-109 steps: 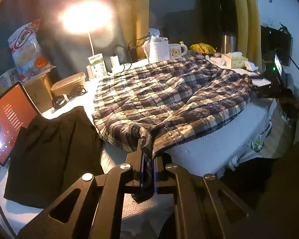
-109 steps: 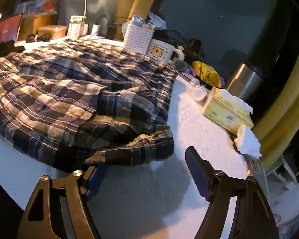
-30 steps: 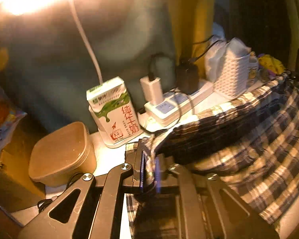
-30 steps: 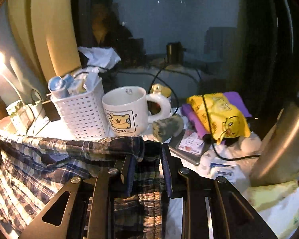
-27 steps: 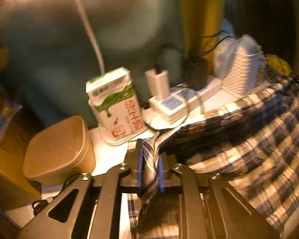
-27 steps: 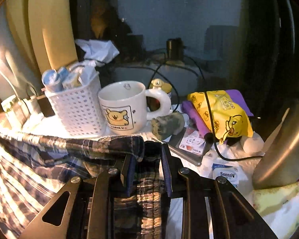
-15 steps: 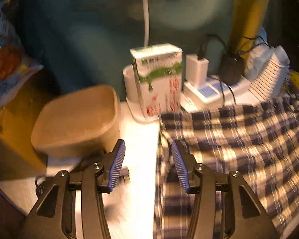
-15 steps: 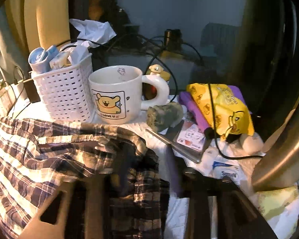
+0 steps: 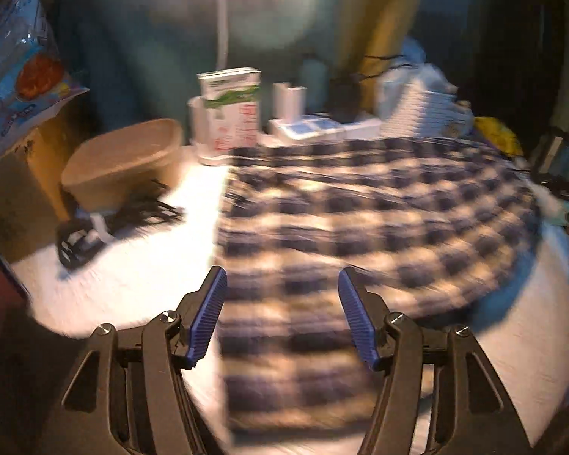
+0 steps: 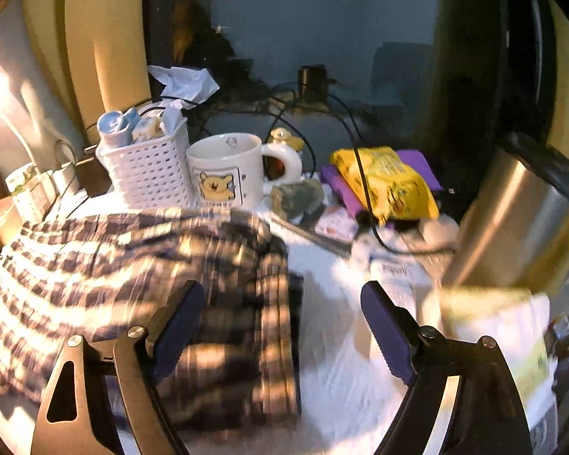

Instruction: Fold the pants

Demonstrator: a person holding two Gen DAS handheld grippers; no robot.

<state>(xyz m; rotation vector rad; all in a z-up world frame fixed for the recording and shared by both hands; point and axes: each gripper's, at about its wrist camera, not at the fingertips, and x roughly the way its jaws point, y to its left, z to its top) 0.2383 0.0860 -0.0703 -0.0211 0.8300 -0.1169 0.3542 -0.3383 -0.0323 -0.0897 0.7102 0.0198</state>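
Note:
The plaid pants [image 9: 379, 220] lie folded and flat on the white table, blurred by motion in the left wrist view. My left gripper [image 9: 282, 316] hovers over their near left part, its jaws opening, and the blue pads grip nothing. In the right wrist view the pants' right edge [image 10: 223, 295] lies bunched below the mug. My right gripper [image 10: 280, 326] stands over that edge with its jaws opening wide, and the cloth lies loose under them.
Along the back stand a milk carton [image 9: 229, 108], a tan lidded box [image 9: 123, 161], a power strip [image 9: 322, 129], a white basket [image 10: 148, 167] and a bear mug [image 10: 231, 168]. A yellow snack bag [image 10: 387, 184] and a steel flask [image 10: 512, 212] sit right. Black cable [image 9: 110, 223] lies left.
Both grippers let go of the plaid cloth and spread their jaws. Both views have drawn back from the far edge, so more of the folded pants shows.

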